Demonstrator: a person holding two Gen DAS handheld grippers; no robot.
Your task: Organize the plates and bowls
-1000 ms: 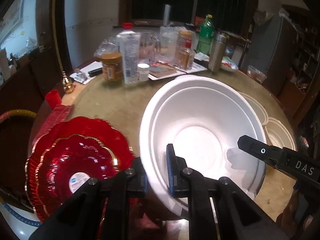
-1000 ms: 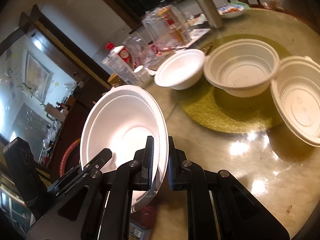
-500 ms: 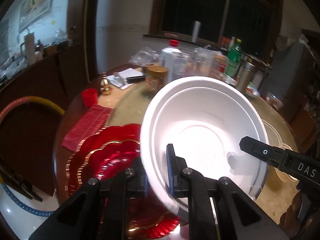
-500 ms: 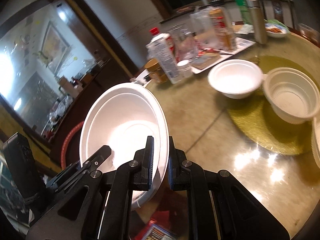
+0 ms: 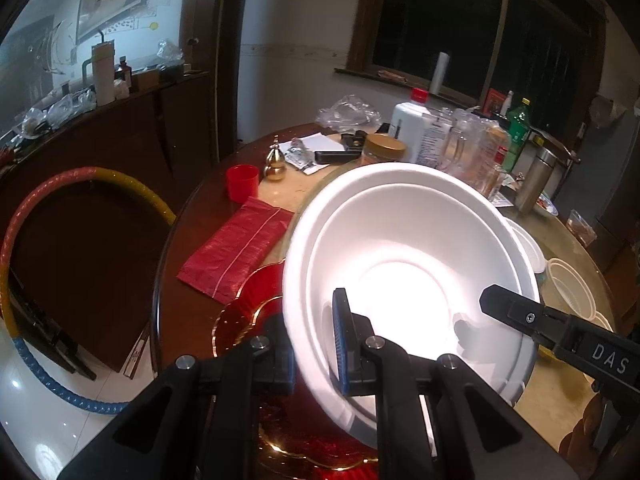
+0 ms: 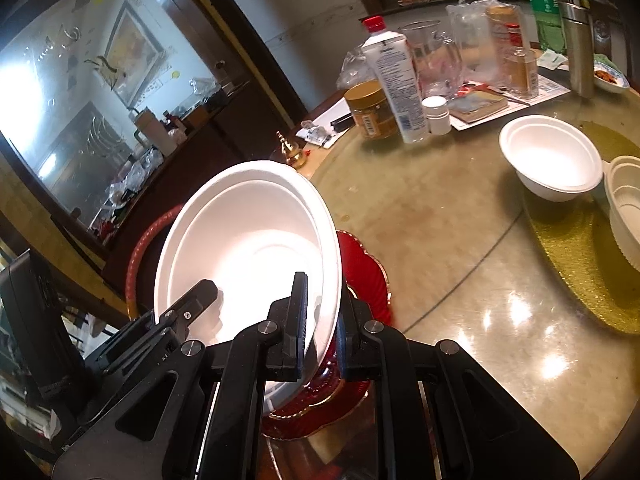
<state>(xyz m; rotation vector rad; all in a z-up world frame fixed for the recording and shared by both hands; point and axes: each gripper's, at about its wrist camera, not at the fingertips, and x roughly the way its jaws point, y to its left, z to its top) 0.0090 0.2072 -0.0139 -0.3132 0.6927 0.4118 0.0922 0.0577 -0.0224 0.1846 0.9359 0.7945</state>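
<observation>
A large white foam bowl [image 5: 400,276] [image 6: 248,240] hangs tilted in the air, held at its rim from two sides. My left gripper [image 5: 316,354] is shut on the near rim, one pad inside and one outside. On the opposite rim my right gripper [image 6: 320,332] is shut the same way. Each gripper's tip shows in the other's view. Stacked red plates with gold edges [image 5: 244,312] [image 6: 366,276] lie on the round table right under the bowl, mostly hidden by it.
A smaller white bowl [image 6: 552,160] and cream plastic bowls [image 6: 624,216] sit on a gold mat [image 6: 580,252] at the right. Bottles and a jar [image 6: 370,110] crowd the far side. A red cup [image 5: 242,182] and red cloth [image 5: 240,252] lie near the table's left edge.
Both grippers have carried the bowl leftward across the table, and it now hangs over the red plates near the table's edge. The grips on the rim are unchanged.
</observation>
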